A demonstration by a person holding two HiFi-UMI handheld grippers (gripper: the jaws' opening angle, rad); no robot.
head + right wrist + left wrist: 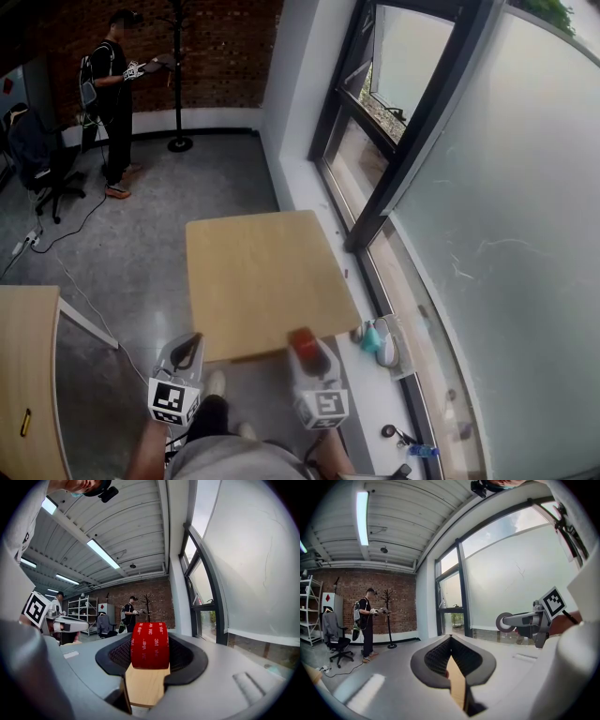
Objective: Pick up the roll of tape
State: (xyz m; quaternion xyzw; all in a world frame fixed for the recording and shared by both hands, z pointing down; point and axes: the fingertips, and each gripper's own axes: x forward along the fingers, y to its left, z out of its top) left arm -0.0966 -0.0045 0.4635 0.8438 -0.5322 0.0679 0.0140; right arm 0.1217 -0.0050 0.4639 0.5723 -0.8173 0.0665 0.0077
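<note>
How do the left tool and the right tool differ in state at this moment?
The left grey tool has its jaws meeting at the tips; the right grey tool has its jaws held apart. The left tool has nothing between its jaws; the right tool is clamped on a red roll of tape, which stands on edge. Both point roughly level at the near edge of the light wooden table.

A square, light wooden table (258, 281) stands on the grey floor (150, 234).
</note>
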